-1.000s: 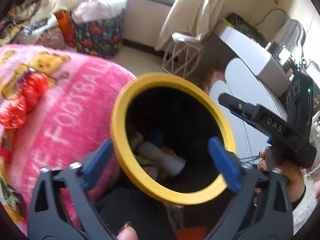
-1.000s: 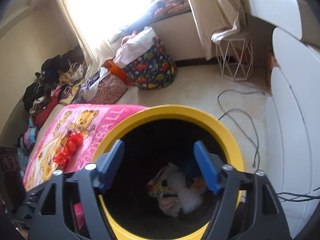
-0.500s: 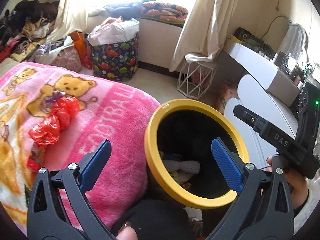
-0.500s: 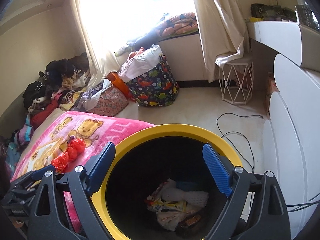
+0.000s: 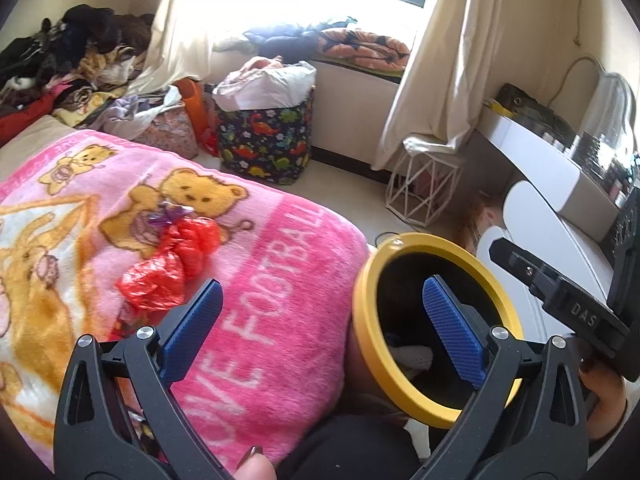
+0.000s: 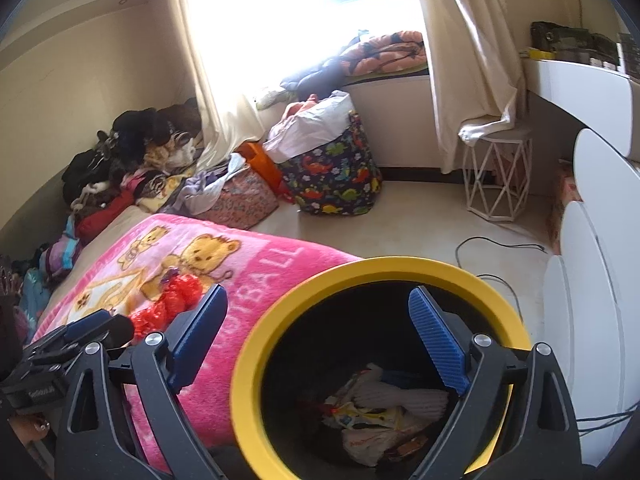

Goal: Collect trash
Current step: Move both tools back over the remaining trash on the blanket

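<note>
A pink blanket (image 5: pixel 280 280) printed with bears is spread over the bed at the left. A crumpled red wrapper (image 5: pixel 172 260) is seen lying on it, with a small purple scrap touching its upper end; no pad is in contact with it.

The left hand-held gripper (image 5: pixel 320 324) is held above the blanket's edge, its blue pads wide apart and nothing between them. To its right, just beside the bed, a black bin with a yellow rim (image 5: pixel 400 384) is stood, and trash is visible at its bottom.

In the right wrist view the right hand-held gripper (image 6: pixel 316 336) is poised over the bin's mouth, jaws opening and nothing gripped. White and printed wrappers (image 6: pixel 380 412) are piled inside the bin. Further right, white furniture (image 6: pixel 600 280) and a cable on the floor are noted.
</note>
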Demonstrator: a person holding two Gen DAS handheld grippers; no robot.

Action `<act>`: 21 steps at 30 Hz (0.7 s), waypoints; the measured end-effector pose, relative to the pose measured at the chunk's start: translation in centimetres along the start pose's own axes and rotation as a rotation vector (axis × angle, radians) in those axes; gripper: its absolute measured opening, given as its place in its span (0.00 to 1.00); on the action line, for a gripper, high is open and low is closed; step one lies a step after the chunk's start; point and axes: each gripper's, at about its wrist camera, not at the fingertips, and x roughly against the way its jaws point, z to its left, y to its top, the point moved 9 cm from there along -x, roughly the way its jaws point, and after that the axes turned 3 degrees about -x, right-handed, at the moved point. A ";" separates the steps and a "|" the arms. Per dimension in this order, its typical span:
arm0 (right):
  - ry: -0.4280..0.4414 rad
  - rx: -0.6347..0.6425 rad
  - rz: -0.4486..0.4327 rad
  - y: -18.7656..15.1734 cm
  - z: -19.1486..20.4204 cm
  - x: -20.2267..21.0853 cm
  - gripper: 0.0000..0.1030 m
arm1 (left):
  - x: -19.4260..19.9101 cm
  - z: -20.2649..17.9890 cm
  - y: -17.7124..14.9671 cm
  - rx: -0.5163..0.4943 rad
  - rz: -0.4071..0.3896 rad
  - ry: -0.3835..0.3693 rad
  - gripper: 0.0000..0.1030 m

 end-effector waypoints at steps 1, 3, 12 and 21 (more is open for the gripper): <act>0.006 0.007 0.004 0.1 0.5 -0.2 0.87 | 0.0 0.3 0.1 0.005 -0.002 0.005 0.89; 0.022 0.022 0.008 0.2 1.6 -0.6 0.87 | 0.2 1.1 0.3 0.014 -0.006 0.017 0.89; 0.098 0.081 0.050 0.5 7.1 -2.9 0.88 | 1.3 5.9 0.8 0.048 -0.022 0.092 0.89; 0.157 0.138 0.111 0.3 12.2 -6.4 0.88 | 2.2 11.7 0.1 0.105 -0.006 0.171 0.89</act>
